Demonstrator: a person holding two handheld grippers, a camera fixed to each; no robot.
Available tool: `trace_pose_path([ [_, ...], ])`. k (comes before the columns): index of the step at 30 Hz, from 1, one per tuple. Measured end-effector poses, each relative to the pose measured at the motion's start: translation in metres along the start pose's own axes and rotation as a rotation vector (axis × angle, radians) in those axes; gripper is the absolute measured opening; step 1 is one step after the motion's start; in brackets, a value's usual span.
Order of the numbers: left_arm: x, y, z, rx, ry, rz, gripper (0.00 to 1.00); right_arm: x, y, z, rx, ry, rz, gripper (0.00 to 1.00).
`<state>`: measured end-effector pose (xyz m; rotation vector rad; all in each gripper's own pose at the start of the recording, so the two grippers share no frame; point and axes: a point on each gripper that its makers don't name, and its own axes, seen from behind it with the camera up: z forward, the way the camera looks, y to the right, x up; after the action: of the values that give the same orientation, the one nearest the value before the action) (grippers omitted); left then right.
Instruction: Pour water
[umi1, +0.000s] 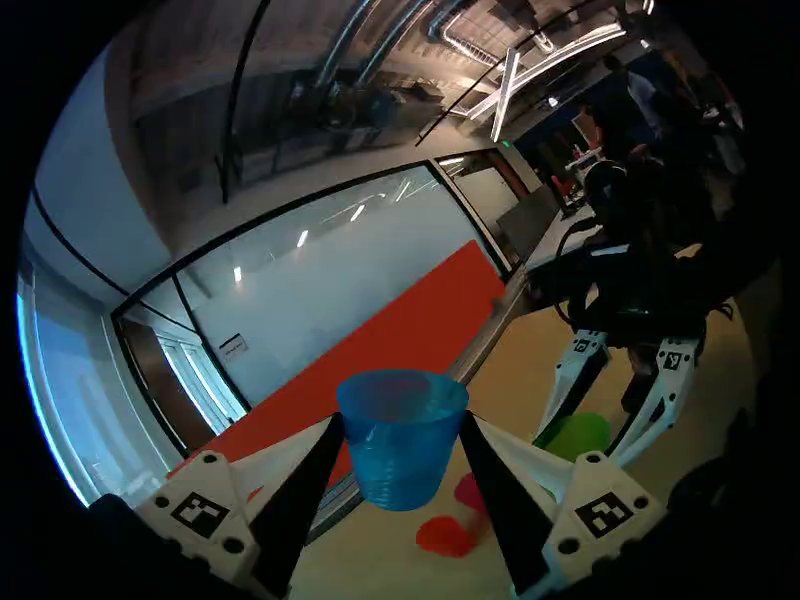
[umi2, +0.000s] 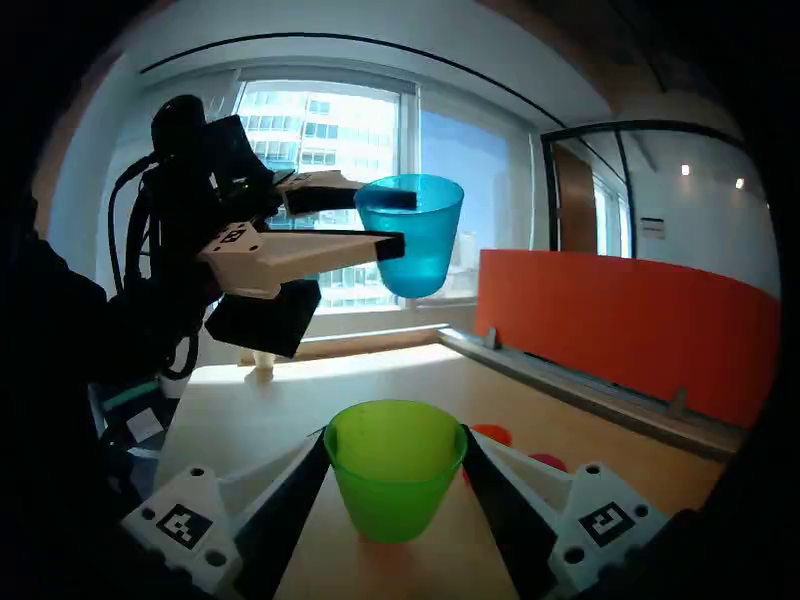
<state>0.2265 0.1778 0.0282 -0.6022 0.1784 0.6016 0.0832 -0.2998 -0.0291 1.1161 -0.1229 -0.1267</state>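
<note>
A translucent blue cup (umi1: 402, 450) sits between the fingers of my left gripper (umi1: 402, 425), which is shut on it. The right gripper view shows that blue cup (umi2: 410, 235) held roughly upright, high above the table, in the left gripper (umi2: 395, 222). My right gripper (umi2: 394, 440) is shut on a green cup (umi2: 395, 470), held low over the wooden table (umi2: 250, 400). From the left gripper view, the right gripper (umi1: 585, 440) and its green cup (umi1: 580, 435) are lower and to the right. I cannot tell whether either cup holds water.
Small red and pink round pieces (umi1: 447, 533) lie on the table below the cups, also seen behind the green cup (umi2: 490, 432). An orange partition (umi2: 630, 320) runs along the table's far edge. Large windows (umi2: 320, 150) stand behind. A person's dark sleeve (umi2: 60, 330) holds the left gripper.
</note>
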Motion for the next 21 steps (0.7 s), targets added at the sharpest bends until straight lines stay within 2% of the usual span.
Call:
trace_pose_path([
  [15,0.0069,0.0018,0.0009,0.012,-0.021,0.13,0.83,-0.0013,0.0007,0.0037,0.003,-0.003,0.003,0.92],
  [21,0.0104,0.0021,0.0016,0.012,-0.023,0.167,0.83,-0.0028,0.0012,0.0049,0.002,-0.003,0.006,0.92],
])
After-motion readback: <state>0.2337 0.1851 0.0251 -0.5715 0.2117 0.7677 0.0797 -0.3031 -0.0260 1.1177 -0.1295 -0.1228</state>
